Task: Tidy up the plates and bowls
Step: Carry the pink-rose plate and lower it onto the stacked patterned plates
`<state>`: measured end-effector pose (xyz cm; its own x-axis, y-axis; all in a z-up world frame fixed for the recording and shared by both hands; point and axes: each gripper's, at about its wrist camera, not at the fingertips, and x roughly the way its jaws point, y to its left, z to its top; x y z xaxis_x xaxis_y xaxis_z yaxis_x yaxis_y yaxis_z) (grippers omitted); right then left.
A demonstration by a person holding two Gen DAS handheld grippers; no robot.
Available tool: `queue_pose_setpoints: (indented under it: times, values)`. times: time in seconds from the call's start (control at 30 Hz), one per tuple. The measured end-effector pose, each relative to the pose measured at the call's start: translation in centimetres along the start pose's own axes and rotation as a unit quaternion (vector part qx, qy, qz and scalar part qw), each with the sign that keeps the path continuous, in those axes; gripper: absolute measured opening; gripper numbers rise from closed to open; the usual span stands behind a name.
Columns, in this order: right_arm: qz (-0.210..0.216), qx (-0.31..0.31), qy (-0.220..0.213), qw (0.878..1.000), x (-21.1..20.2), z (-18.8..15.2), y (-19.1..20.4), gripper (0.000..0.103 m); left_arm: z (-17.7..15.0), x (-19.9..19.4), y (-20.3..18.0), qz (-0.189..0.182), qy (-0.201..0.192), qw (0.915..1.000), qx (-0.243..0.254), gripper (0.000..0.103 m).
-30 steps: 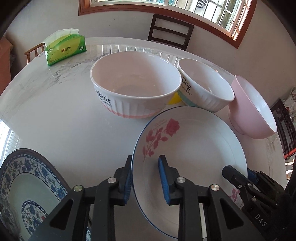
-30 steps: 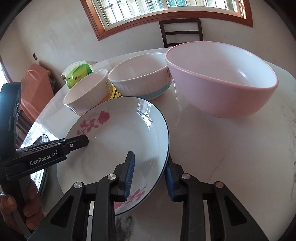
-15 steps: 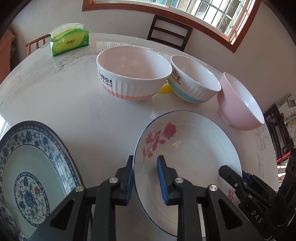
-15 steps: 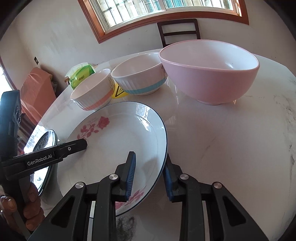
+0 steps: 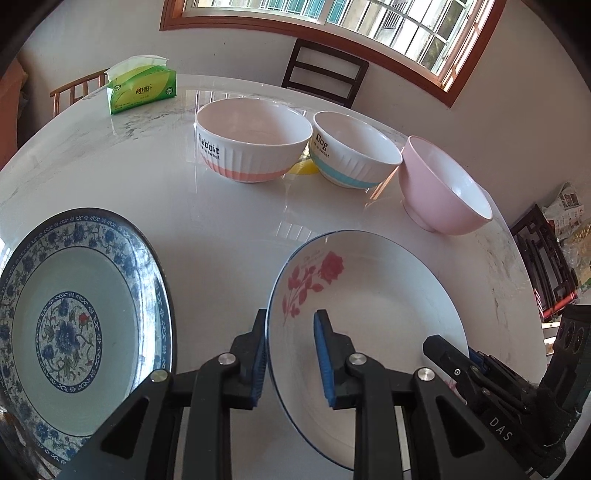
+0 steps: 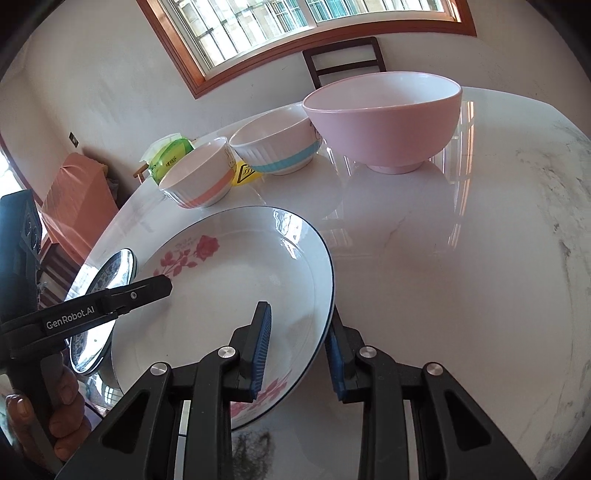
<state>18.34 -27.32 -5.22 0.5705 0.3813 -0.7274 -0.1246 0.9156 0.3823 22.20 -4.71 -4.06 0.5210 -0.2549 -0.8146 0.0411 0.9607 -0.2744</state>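
The left gripper (image 5: pixel 290 354) and the right gripper (image 6: pixel 298 347) each straddle opposite rims of the rose-patterned plate (image 5: pixel 373 310) above the marble table (image 5: pixel 221 221); whether either pair of jaws actually clamps it cannot be told. The blue-patterned plate (image 5: pixel 77 325) lies just beside it.

White marble desk (image 5: pixel 155 192) w/ green tissue pack (image 5: pixel 142 88) at far edge; yellow sticker (image 6: pixel 246 174) by the bowls. Dark chair (image 5: pixel 325 72) behind desk, under wood-framed window (image 5: pixel 369 22).
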Motion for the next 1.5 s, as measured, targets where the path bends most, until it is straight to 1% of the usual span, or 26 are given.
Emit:
queue_pose_setpoints:
  times: [0.13, 0.33, 0.57, 0.77, 0.97, 1.27, 1.5]
  values:
    - [0.005, 0.000, -0.003, 1.000, -0.6, -0.6, 0.6, 0.027, -0.6, -1.3, 0.1, 0.003, -0.007, 1.0000, 0.001, 0.024]
    - [0.012, -0.014, -0.010, 1.000, -1.5, -1.0, 2.4, 0.027, -1.5, -3.4, 1.3, 0.003, -0.018, 0.9997, -0.014, 0.024]
    - [0.027, -0.040, -0.009, 0.999, -1.8, -1.2, 5.5, 0.027, -2.4, -6.1, 4.1, 0.006, -0.035, 0.9986, -0.040, 0.024]
    - [0.044, -0.070, 0.000, 0.997, -1.0, -1.4, 8.7, 0.027, -2.9, -8.3, 7.3, 0.018, -0.048, 0.9964, -0.067, 0.024]
    - [0.055, -0.097, 0.006, 0.994, 0.2, -1.2, 11.7, 0.027, -3.3, -9.6, 10.2, 0.033, -0.057, 0.9938, -0.089, 0.024]
    - [0.063, -0.130, 0.019, 0.989, 2.5, -1.6, 15.2, 0.027, -3.6, -10.5, 14.0, 0.050, -0.066, 0.9891, -0.122, 0.024]
    - [0.064, -0.153, 0.020, 0.986, 3.9, -1.4, 17.4, 0.027, -3.4, -10.6, 16.6, 0.059, -0.067, 0.9859, -0.141, 0.024]
